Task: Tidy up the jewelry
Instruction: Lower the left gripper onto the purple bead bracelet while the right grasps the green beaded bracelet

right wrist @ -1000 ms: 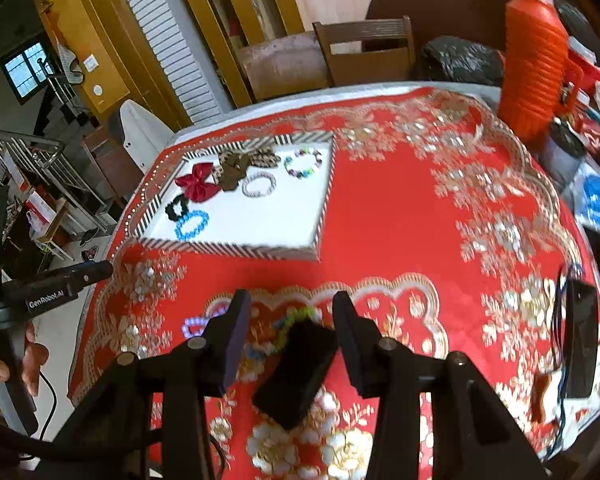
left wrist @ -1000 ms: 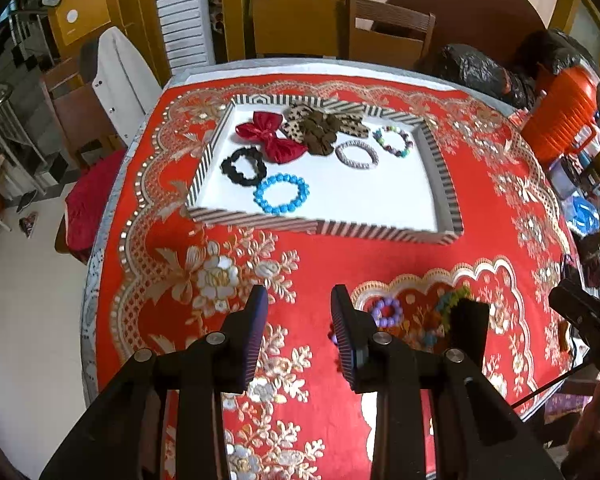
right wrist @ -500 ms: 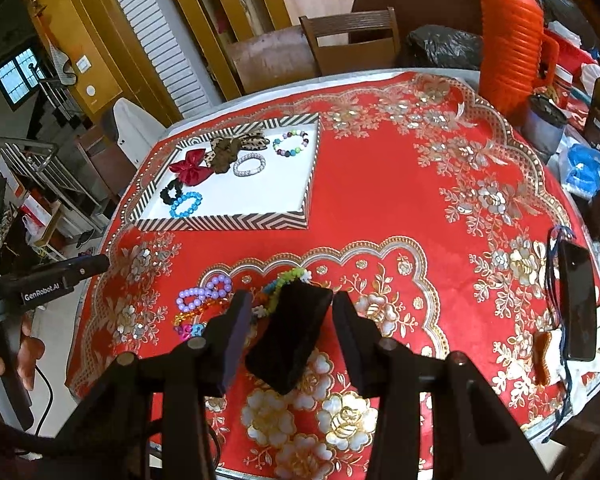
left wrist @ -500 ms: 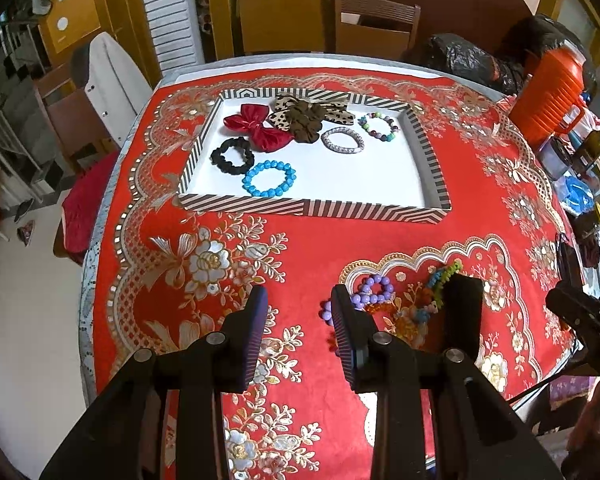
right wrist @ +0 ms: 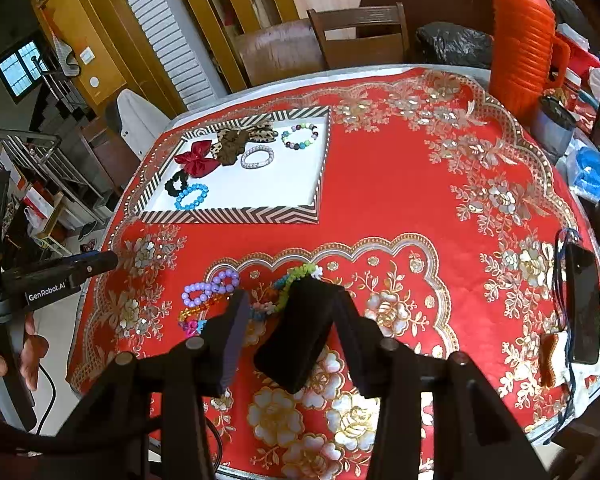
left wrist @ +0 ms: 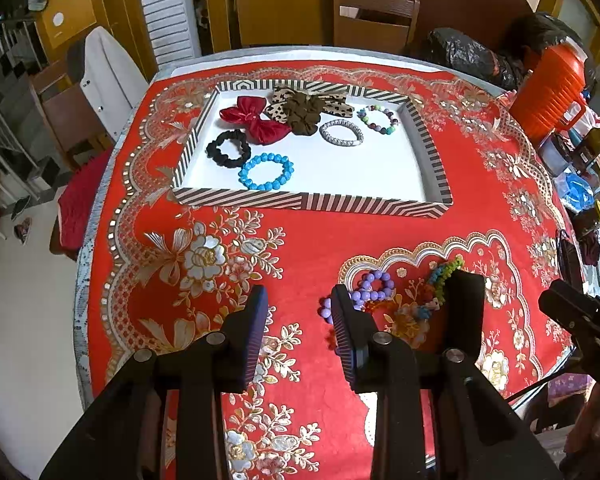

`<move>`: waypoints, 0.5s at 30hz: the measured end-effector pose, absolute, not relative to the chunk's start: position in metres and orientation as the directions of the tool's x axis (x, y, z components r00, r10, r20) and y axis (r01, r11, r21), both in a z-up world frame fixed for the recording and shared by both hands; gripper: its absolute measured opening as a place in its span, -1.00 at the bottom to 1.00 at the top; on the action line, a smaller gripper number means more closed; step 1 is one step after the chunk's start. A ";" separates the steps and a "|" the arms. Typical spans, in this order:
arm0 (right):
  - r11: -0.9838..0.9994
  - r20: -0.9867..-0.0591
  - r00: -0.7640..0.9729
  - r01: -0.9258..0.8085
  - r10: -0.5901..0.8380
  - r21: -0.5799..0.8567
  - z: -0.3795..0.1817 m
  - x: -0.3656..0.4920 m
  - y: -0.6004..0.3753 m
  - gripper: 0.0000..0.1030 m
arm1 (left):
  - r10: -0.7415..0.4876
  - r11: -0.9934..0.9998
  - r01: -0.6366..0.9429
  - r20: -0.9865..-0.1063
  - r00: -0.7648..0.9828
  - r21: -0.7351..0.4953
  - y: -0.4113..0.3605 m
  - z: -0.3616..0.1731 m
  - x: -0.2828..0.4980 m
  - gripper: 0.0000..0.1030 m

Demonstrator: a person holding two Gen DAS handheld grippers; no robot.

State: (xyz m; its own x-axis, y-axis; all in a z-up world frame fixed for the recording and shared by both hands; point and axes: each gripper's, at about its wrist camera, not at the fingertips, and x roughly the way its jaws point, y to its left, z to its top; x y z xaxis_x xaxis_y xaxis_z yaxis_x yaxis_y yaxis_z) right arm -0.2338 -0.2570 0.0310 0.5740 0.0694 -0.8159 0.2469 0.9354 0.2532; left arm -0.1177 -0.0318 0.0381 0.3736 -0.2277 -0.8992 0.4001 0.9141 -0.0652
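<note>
Table (left wrist: 308, 240): round, under a red and gold floral cloth; bare cloth lies between the tray and my claws.

Tray (left wrist: 312, 202): striped rim, white floor, at the far left of the table. It holds a red bow (left wrist: 256, 120), a brown scrunchie (left wrist: 304, 114), a black scrunchie (left wrist: 229, 149), a blue bead bracelet (left wrist: 266, 171), a silver bangle (left wrist: 341, 133) and a mixed-bead bracelet (left wrist: 380, 119); its right half is bare.

Black stand (right wrist: 300, 332): between my right claw's (right wrist: 290, 316) spread fingers, not gripped.

My left claw (left wrist: 300, 320): spread, holding nothing, above the cloth.

Loose bracelets: purple beads (right wrist: 210, 286), green beads (right wrist: 296, 276), lying just beyond the stand, near the table's front edge.
</note>
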 end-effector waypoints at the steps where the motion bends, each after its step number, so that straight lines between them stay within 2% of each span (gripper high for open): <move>1: 0.935 -0.817 0.573 0.248 0.068 0.252 0.030 -0.233 -0.257 -0.10 | -0.231 0.914 0.399 -0.902 0.365 -0.073 -0.031 0.036 -0.116 -0.63; 8: 0.934 -0.833 0.549 0.259 0.067 0.246 0.022 -0.226 -0.261 -0.09 | -0.271 0.902 0.412 -0.910 0.313 -0.127 -0.031 0.024 -0.108 -0.63; 15: 0.929 -0.854 0.514 0.269 0.084 0.253 0.006 -0.216 -0.264 -0.09 | -0.332 0.872 0.433 -0.927 0.176 -0.230 -0.035 -0.004 -0.100 -0.63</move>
State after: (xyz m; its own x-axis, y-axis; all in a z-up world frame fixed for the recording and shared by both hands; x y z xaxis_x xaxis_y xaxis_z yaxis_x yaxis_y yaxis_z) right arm -0.2159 -0.2638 0.0064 0.5137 0.0836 -0.8539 0.2692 0.9293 0.2529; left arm -0.1000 -0.0349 -0.0039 0.1758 -0.3316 -0.9269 0.4329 0.8717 -0.2297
